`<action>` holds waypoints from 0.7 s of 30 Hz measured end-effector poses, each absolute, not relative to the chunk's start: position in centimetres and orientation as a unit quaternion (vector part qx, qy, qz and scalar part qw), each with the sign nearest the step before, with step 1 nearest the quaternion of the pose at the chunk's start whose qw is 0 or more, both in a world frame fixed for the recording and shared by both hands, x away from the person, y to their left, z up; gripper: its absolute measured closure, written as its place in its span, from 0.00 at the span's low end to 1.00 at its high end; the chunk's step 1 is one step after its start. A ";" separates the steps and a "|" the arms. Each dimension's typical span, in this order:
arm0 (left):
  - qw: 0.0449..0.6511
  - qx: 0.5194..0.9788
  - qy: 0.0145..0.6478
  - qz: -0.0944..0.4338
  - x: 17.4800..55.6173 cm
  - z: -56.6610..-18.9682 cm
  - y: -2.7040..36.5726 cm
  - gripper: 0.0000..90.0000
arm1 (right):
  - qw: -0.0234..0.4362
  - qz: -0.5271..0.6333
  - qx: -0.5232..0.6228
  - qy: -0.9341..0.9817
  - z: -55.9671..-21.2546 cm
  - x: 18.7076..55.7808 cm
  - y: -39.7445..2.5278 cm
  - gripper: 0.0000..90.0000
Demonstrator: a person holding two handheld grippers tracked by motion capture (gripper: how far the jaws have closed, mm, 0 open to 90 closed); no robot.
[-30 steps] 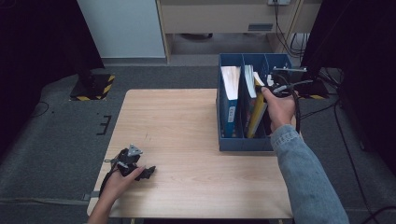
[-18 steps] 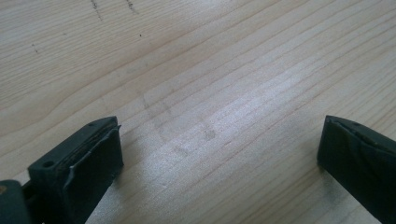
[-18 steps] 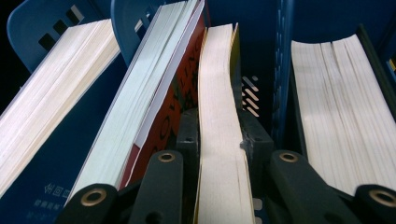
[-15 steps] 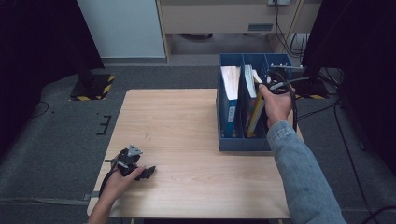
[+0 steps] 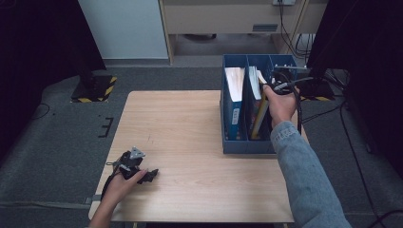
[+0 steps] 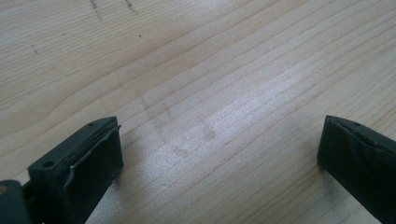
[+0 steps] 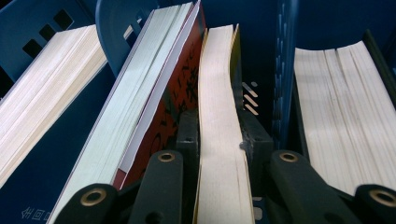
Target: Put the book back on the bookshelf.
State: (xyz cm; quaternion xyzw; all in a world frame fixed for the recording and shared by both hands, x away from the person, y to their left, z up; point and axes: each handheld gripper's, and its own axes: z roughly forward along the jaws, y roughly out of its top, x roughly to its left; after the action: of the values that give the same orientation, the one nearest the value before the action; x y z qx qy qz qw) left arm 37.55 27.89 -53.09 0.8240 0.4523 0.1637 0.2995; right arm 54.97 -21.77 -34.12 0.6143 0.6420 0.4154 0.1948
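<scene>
Wooden table point(image 5: 199, 137): blue file rack point(image 5: 228, 142) at right edge. Right gripper point(image 7: 218, 140) pinches yellow-covered book point(image 7: 219, 116) in middle compartment. Left gripper point(image 6: 219, 154) spread, near front-left corner.

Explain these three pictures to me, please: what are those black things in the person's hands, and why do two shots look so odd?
A person sits at a wooden table and holds a hand-worked clamp with two black jaws, called a gripper, in each hand. The wide picture comes from a camera above the table. The other two come from small cameras that ride on the grippers and look along their jaws.

The left gripper rests low on the bare wood, jaws wide apart, holding nothing. The right gripper reaches into a blue file box at the table's right side. The box has compartments with books standing in them. This gripper's jaws are shut on a thin yellow-covered book, which stands next to a red-covered book.
</scene>
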 end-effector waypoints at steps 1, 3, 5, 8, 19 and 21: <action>0.299 0.824 0.452 0.164 37.6 -53.1 27.9 0.00 | 0.195 0.415 0.614 0.642 -34.1 55.0 -21.8 0.82; 0.299 0.824 0.452 0.164 37.6 -53.1 27.9 0.00 | 0.194 0.415 0.614 0.642 -34.2 55.0 -21.8 0.82; 0.299 0.824 0.452 0.164 37.6 -53.1 27.9 0.00 | 0.193 0.413 0.614 0.645 -34.3 55.1 -21.8 0.82; 0.299 0.824 0.452 0.164 37.6 -53.1 27.9 0.00 | 0.192 0.412 0.612 0.647 -34.3 55.1 -21.7 0.82; 0.299 0.824 0.452 0.164 37.6 -53.1 27.8 0.00 | 0.202 0.409 0.612 0.647 -34.4 55.2 -21.6 0.82; 0.299 0.824 0.452 0.163 37.6 -53.1 27.8 0.00 | 0.200 0.408 0.609 0.650 -34.3 55.1 -21.6 0.81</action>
State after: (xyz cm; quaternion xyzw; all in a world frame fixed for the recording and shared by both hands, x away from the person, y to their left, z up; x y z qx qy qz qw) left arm 37.58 27.85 -53.08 0.8241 0.4524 0.1635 0.2991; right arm 55.12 -21.55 -34.35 0.6092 0.6499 0.4082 0.1996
